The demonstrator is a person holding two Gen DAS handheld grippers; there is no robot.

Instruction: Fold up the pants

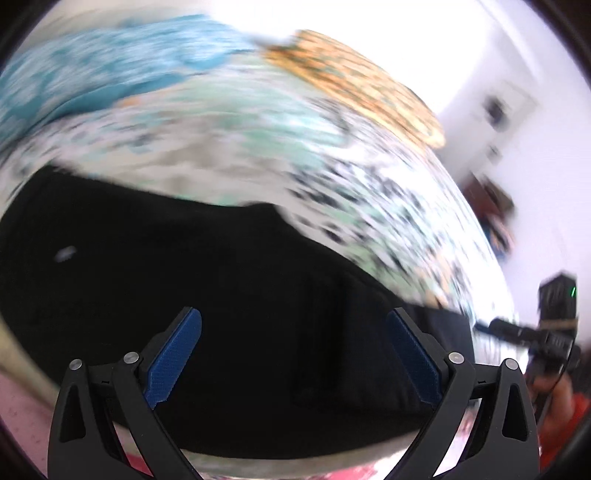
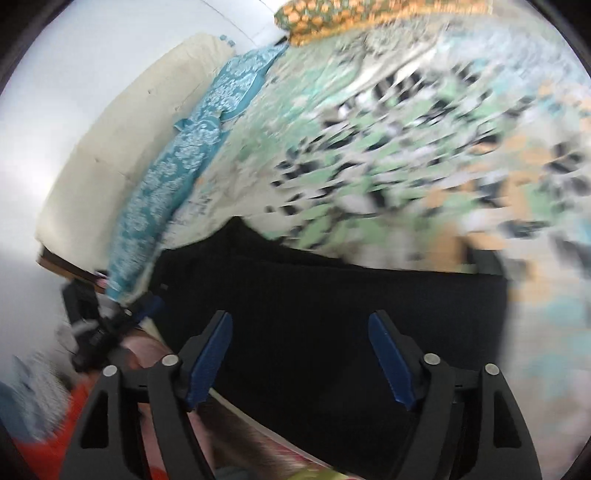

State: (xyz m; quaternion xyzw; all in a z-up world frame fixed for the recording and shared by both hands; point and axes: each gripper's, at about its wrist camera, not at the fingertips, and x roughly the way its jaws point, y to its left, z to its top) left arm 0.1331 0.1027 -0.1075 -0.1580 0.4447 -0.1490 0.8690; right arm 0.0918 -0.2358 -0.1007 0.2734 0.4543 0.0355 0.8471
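Observation:
The black pants (image 1: 229, 295) lie flat on a bed with a green, white and black patterned sheet (image 1: 258, 125). My left gripper (image 1: 293, 314) hovers just above the dark cloth, open and empty, blue pads wide apart. In the right wrist view the pants (image 2: 332, 314) fill the lower middle. My right gripper (image 2: 301, 317) is open and empty above them. Both views are blurred by motion. The right gripper shows at the far right of the left wrist view (image 1: 532, 336); the left one shows at the left of the right wrist view (image 2: 99, 328).
A teal patterned pillow (image 2: 177, 173) and an orange patterned pillow (image 2: 332, 18) lie at the head of the bed. A cream headboard (image 2: 110, 147) stands behind them. A pink bed edge (image 1: 22, 413) and the person's orange sleeve (image 2: 62, 424) are near.

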